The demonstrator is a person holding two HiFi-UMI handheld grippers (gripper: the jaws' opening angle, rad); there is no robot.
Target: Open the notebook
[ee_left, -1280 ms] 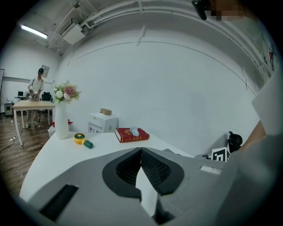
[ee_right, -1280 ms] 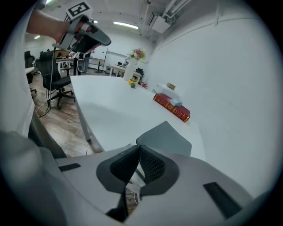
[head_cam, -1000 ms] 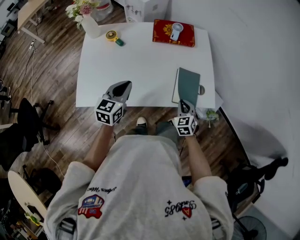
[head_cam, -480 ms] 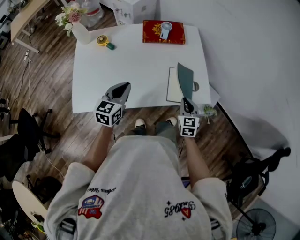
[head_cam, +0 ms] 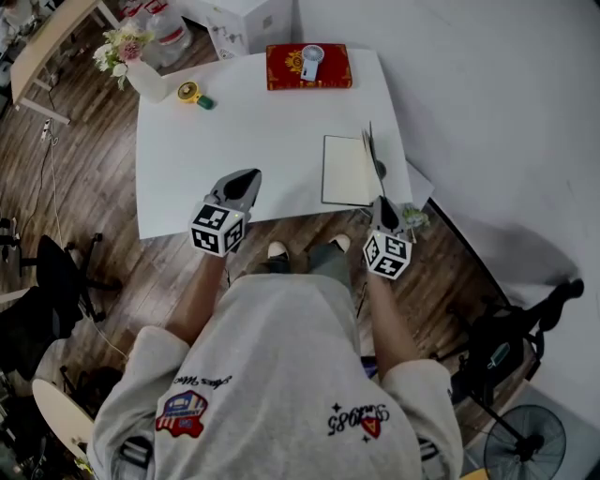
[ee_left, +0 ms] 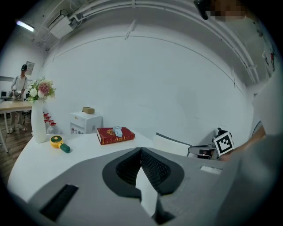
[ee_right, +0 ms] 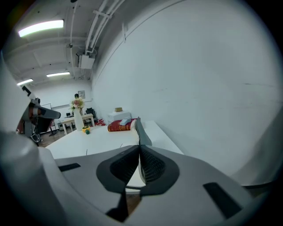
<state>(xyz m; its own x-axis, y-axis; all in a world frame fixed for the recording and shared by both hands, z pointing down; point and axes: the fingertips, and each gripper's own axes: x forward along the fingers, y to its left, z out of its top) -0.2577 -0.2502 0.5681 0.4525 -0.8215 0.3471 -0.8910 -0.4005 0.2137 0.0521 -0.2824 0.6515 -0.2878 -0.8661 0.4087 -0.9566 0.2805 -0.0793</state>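
The notebook (head_cam: 345, 171) lies near the right front corner of the white table (head_cam: 253, 131), its white first page showing. Its dark green cover (head_cam: 371, 150) stands upright, edge-on in the head view. My right gripper (head_cam: 379, 206) is shut on the cover's near edge; in the right gripper view the cover (ee_right: 140, 130) rises from between the closed jaws of that gripper (ee_right: 139, 152). My left gripper (head_cam: 246, 178) hovers at the table's front edge, left of the notebook, shut with nothing in it. The left gripper view shows this gripper (ee_left: 141, 150) and the notebook (ee_left: 171, 143) beyond it.
A red book (head_cam: 309, 67) with a small white fan (head_cam: 311, 59) on it lies at the far edge. A yellow tape measure (head_cam: 189, 92) and a vase of flowers (head_cam: 129, 64) stand at the far left. A white box (head_cam: 246, 17) stands behind the table.
The right gripper has risen and rolled, swinging the cover from a low tilt up to vertical and baring the white page. The left gripper stays shut by the front edge.
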